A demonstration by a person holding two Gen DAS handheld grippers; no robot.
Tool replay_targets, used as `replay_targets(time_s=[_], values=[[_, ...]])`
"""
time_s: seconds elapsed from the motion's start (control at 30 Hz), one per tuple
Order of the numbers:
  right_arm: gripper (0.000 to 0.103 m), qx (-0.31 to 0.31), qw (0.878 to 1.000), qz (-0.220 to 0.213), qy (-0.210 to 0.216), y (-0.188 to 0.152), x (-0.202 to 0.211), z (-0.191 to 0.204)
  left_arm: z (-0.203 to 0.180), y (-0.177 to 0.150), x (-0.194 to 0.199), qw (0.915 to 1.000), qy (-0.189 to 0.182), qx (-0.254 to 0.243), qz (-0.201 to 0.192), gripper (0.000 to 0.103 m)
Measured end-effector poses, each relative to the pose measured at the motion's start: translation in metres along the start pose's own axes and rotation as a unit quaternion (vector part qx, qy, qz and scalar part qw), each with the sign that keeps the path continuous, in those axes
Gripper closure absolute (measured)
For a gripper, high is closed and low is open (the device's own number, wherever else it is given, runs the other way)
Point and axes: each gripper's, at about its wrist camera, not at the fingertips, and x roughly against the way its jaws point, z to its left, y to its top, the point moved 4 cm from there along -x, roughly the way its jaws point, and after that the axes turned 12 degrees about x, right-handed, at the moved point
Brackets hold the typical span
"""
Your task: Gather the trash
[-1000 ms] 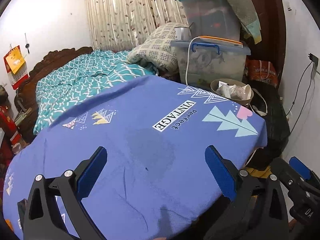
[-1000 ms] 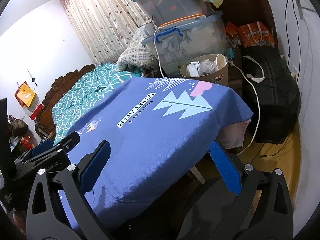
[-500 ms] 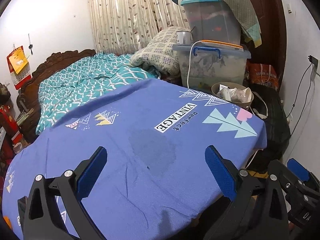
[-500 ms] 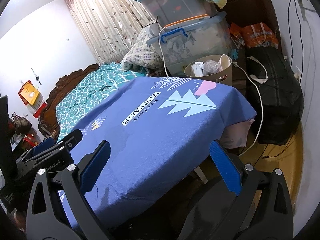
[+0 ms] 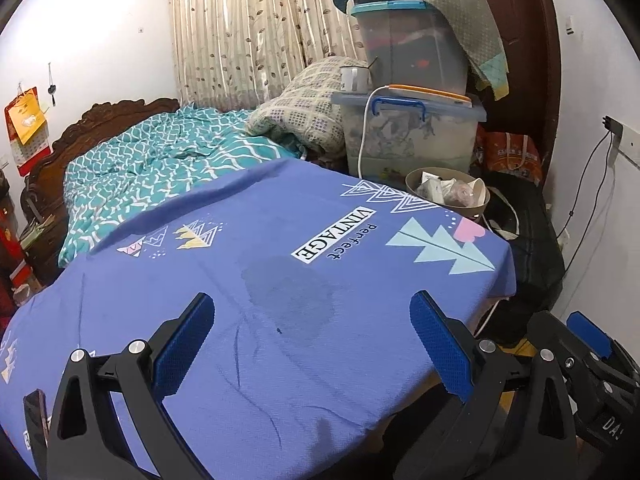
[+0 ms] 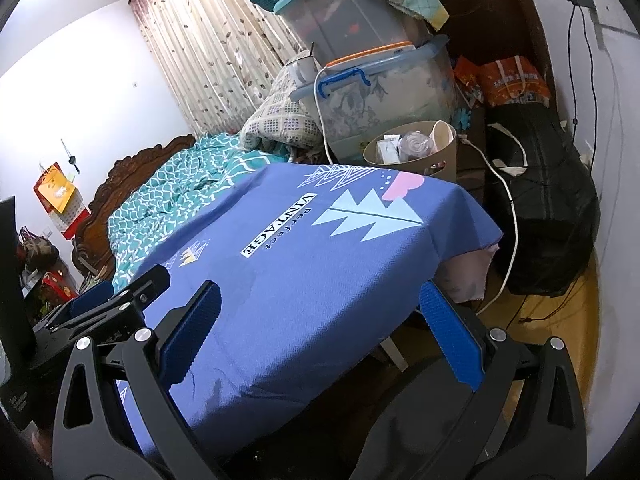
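Beige trash bin (image 6: 416,152) is sitting beyond the worktop's (image 5: 280,280) far right corner, its lower half hiding behind the cloth; contents are looking indistinct. Left tongs (image 5: 312,340) and right tongs (image 6: 320,336) are gaping, empty.

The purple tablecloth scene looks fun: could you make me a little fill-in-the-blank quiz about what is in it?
1. The big word printed on the purple tablecloth is ____.
2. The beige trash bin stands beyond the table's ____ edge.
3. Both the left tongs and right tongs are ____ and hold nothing.
4. The mug sits on a plastic ____ box.

Missing words: VINTAGE; far; open; storage
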Motion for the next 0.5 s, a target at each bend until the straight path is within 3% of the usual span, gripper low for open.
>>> replay_targets(time_s=[0.5], values=[[0.005,-0.001,1.0,-0.006,-0.008,-0.0019,0.0076,-0.0041,-0.003,-0.0017,0.0063,0.9998,-0.019,0.006,-0.006,0.009]])
